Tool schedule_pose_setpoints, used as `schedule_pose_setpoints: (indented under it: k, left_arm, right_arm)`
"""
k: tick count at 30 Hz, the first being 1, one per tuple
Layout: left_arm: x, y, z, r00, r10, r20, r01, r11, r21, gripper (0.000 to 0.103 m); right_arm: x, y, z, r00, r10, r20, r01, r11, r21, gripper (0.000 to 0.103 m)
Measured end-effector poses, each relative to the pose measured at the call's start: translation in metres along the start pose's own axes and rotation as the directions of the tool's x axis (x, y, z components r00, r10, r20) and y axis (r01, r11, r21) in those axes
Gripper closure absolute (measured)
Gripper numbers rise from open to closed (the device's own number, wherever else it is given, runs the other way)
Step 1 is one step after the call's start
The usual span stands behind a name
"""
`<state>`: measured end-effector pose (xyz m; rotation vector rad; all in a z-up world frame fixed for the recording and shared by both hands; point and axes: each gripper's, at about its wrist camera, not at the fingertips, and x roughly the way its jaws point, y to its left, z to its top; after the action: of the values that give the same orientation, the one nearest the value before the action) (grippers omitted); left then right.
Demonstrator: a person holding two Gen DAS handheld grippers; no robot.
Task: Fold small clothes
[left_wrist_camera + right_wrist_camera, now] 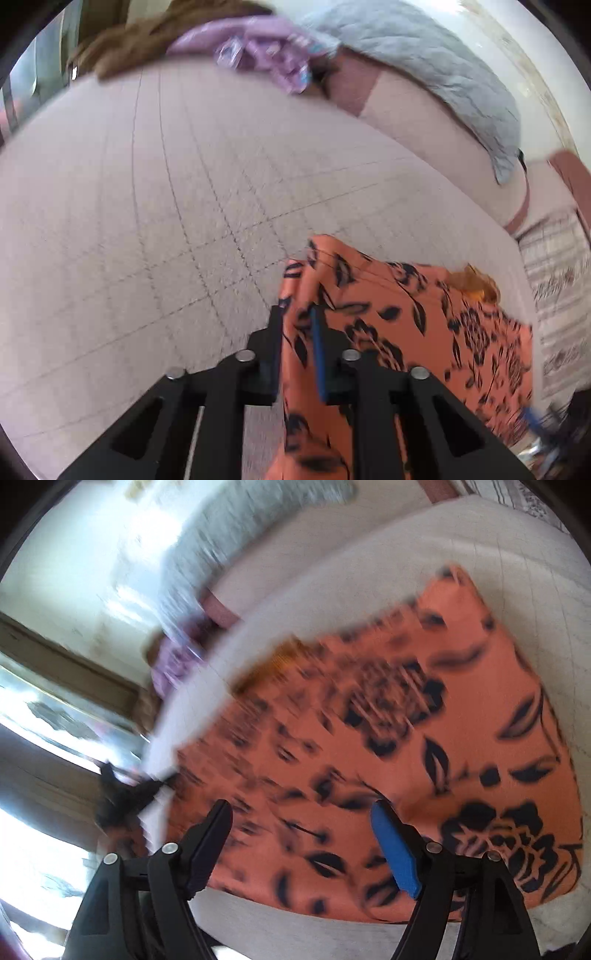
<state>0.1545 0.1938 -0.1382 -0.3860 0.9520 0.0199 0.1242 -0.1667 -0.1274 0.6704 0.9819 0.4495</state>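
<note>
An orange garment with a black flower print [406,325] lies on the pale checked bed cover [166,206]. My left gripper [297,314] is shut on the garment's left edge, with cloth pinched between its fingers. In the right wrist view the same orange garment [424,738] lies spread flat, blurred by motion. My right gripper [303,812] is open above the garment's near edge and holds nothing.
A purple printed cloth [258,51] and a brown cloth [140,40] lie piled at the far side of the bed. A grey quilted blanket [436,70] lies at the back right. A striped sheet [557,280] shows at the right edge.
</note>
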Motion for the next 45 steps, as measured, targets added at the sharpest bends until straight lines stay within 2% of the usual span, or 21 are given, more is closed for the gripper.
schedule_pose_setpoints:
  k: [1,3,4,5,6,7,9,11,13,14,16,19,22,26,28,31,36,38,41,44,45]
  left_arm:
    - [-0.009,-0.007,-0.006,1.000,0.008,0.024,-0.008,1.000,0.028,0.080]
    - [-0.020,-0.011,-0.015,0.999,0.023,0.038,-0.025,0.999,0.048,0.072]
    - [-0.026,-0.016,-0.021,0.999,0.033,0.041,-0.035,0.998,0.053,0.069]
    - [-0.032,-0.019,-0.025,0.998,0.040,0.042,-0.042,0.998,0.056,0.068]
    - [-0.039,-0.024,-0.032,0.998,0.047,0.047,-0.050,0.997,0.063,0.066]
    - [-0.047,-0.027,-0.037,0.997,0.053,0.057,-0.057,0.996,0.070,0.060]
    - [-0.062,-0.021,-0.046,0.993,0.085,0.083,-0.091,0.993,0.071,0.050]
    - [-0.073,-0.024,-0.055,0.991,0.098,0.096,-0.106,0.991,0.087,0.044]
    - [-0.080,-0.031,-0.062,0.990,0.101,0.097,-0.112,0.987,0.117,0.044]
    - [-0.083,-0.035,-0.066,0.990,0.105,0.092,-0.116,0.984,0.132,0.044]
    - [-0.090,-0.047,-0.073,0.989,0.105,0.102,-0.121,0.978,0.167,0.044]
    - [-0.096,-0.062,-0.081,0.988,0.103,0.118,-0.125,0.973,0.196,0.040]
    - [-0.098,-0.078,-0.088,0.989,0.096,0.115,-0.120,0.967,0.224,0.039]
    - [-0.094,-0.096,-0.097,0.990,0.096,0.101,-0.119,0.957,0.266,0.039]
    - [-0.090,-0.105,-0.101,0.992,0.090,0.088,-0.111,0.955,0.276,0.039]
    - [-0.087,-0.116,-0.106,0.994,0.075,0.081,-0.095,0.954,0.283,0.039]
    - [-0.069,-0.130,-0.118,0.996,0.070,0.046,-0.081,0.952,0.295,0.033]
    - [-0.052,-0.135,-0.124,0.995,0.098,0.007,-0.095,0.945,0.313,0.033]
    - [-0.038,-0.140,-0.131,0.992,0.124,-0.028,-0.108,0.938,0.330,0.033]
    - [-0.049,-0.148,-0.131,0.996,0.085,0.021,-0.087,0.940,0.331,0.033]
    - [-0.051,-0.150,-0.130,0.996,0.076,0.037,-0.084,0.940,0.332,0.033]
  right_arm:
    - [-0.005,0.000,0.004,0.999,0.018,0.028,-0.018,1.000,0.009,0.022]
    - [-0.003,-0.016,0.011,0.998,-0.035,0.054,0.032,0.998,0.063,0.013]
    - [0.007,-0.032,0.014,0.996,-0.087,0.021,0.084,0.992,0.094,0.014]
    - [0.015,-0.048,0.015,0.996,-0.089,-0.025,0.092,0.984,0.150,0.020]
    - [0.011,-0.052,0.016,0.998,-0.067,0.001,0.065,0.980,0.188,0.020]
    - [0.004,-0.050,0.017,0.999,-0.045,0.026,0.039,0.979,0.201,0.020]
    - [-0.012,-0.035,0.017,0.997,-0.010,0.072,-0.001,0.988,0.154,0.018]
    - [-0.018,-0.029,0.013,0.994,-0.018,0.109,0.007,0.994,0.105,0.012]
    - [-0.008,-0.048,0.009,0.992,-0.106,0.073,0.097,0.988,0.124,0.011]
    - [0.000,-0.066,0.006,0.994,-0.109,0.030,0.102,0.976,0.195,0.016]
    - [-0.016,-0.066,0.005,0.994,-0.048,0.099,0.023,0.970,0.240,0.015]
    - [-0.036,-0.053,0.000,0.989,-0.028,0.145,-0.001,0.980,0.197,0.015]
    - [-0.045,-0.059,-0.023,0.988,-0.008,0.152,-0.024,0.977,0.210,0.015]
    - [-0.041,-0.090,-0.072,0.991,-0.001,0.131,-0.041,0.949,0.314,0.015]
    - [-0.042,-0.102,-0.083,0.991,-0.001,0.134,-0.047,0.936,0.349,0.015]
    - [-0.044,-0.115,-0.083,0.985,0.018,0.174,-0.085,0.919,0.386,0.015]
    - [-0.042,-0.127,-0.056,0.974,-0.005,0.229,-0.094,0.903,0.419,0.014]
    - [-0.037,-0.131,-0.048,0.973,-0.006,0.230,-0.096,0.899,0.427,0.017]
    - [-0.035,-0.126,-0.043,0.978,-0.042,0.203,-0.044,0.916,0.399,0.056]
    - [-0.036,-0.129,-0.044,0.980,-0.056,0.192,-0.029,0.910,0.413,0.056]
    - [-0.040,-0.130,-0.045,0.977,-0.062,0.206,-0.029,0.910,0.413,0.046]
